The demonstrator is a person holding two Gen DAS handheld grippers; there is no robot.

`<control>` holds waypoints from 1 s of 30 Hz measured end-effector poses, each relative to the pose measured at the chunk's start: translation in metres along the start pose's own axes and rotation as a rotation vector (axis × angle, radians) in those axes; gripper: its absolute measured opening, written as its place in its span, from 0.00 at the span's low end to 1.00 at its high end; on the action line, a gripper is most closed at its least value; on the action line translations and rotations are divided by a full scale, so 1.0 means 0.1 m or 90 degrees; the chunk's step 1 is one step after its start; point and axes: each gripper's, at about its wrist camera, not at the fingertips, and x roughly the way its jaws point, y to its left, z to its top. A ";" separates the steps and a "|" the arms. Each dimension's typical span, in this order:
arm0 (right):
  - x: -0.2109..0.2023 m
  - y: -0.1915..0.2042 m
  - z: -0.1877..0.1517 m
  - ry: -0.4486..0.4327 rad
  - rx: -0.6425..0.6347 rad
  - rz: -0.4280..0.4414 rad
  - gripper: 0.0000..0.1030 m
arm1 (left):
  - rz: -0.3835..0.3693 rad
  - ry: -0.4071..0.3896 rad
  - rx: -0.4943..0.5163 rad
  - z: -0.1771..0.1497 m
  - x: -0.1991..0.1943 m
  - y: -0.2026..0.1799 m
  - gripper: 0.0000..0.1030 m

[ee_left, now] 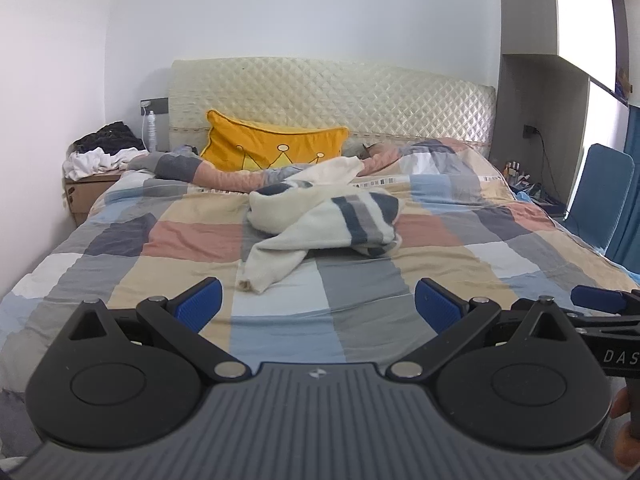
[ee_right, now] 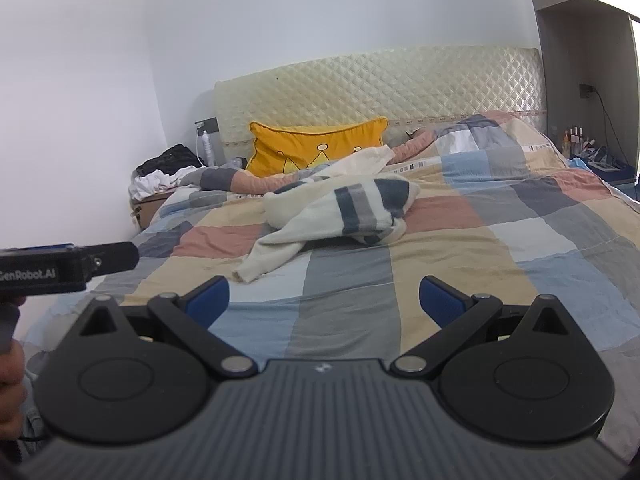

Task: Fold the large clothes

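Plainly, a checked bedspread (ee_left: 192,240) covers the bed, a yellow cushion (ee_left: 272,146) at its far end. Mid-bed lies a crumpled cream sweater (ee_left: 320,216) with dark stripes. Nearer, left gripper (ee_left: 318,304) and right gripper (ee_right: 324,300) gape wide, empty.

A yellow crown-print pillow (ee_left: 276,148) leaned vs. the quilted headboard (ee_left: 332,92) on a checked bedspread (ee_left: 200,240); clothes pile (ee_left: 106,150) w/ bottle (ee_left: 151,130) sat at left.
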 end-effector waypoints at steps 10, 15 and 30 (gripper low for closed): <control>0.05 -0.04 -0.01 0.008 0.002 -0.005 1.00 | 0.004 0.010 0.000 -0.02 0.13 0.04 1.00; 0.19 -0.09 -0.08 0.012 0.004 -0.015 1.00 | -0.006 0.015 -0.013 -0.08 0.36 0.13 1.00; 0.95 -0.14 -0.05 0.038 0.001 -0.032 1.00 | 0.030 0.087 -0.039 -0.25 1.74 0.57 1.00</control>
